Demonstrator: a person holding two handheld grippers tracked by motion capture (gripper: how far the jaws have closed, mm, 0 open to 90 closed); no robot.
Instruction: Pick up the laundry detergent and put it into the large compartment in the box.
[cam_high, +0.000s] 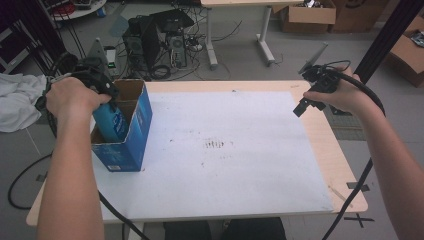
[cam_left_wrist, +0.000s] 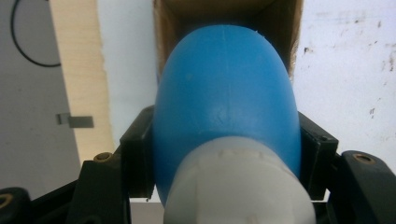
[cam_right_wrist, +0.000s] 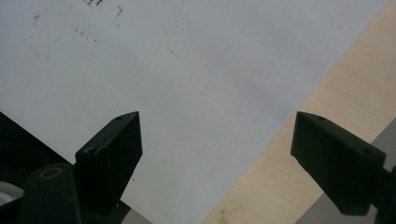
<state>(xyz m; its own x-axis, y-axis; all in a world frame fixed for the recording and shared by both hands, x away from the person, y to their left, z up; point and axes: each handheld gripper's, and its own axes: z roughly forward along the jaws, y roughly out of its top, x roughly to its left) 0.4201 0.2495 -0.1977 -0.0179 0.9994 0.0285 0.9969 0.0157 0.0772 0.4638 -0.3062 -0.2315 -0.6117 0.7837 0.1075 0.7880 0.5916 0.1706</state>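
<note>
A smooth blue rounded object (cam_left_wrist: 226, 93) with a pale grey neck (cam_left_wrist: 238, 186) sits between the two black jaws of my left gripper (cam_left_wrist: 226, 135), which is shut on its sides. It points down into the open top of a blue cardboard box (cam_high: 127, 145) at the table's left edge. In the high view my left gripper (cam_high: 111, 100) hangs right over that box's opening. My right gripper (cam_high: 301, 106) is held above the table's far right side. In the right gripper view my right gripper (cam_right_wrist: 217, 140) is open with nothing between its jaws.
A white mat (cam_high: 225, 150) covers most of the wooden table (cam_high: 345, 170). Behind the table stand computer towers (cam_high: 155, 40) with cables, and cardboard boxes (cam_high: 307, 15) lie on the floor. A white cloth (cam_high: 17, 100) lies off the table's left.
</note>
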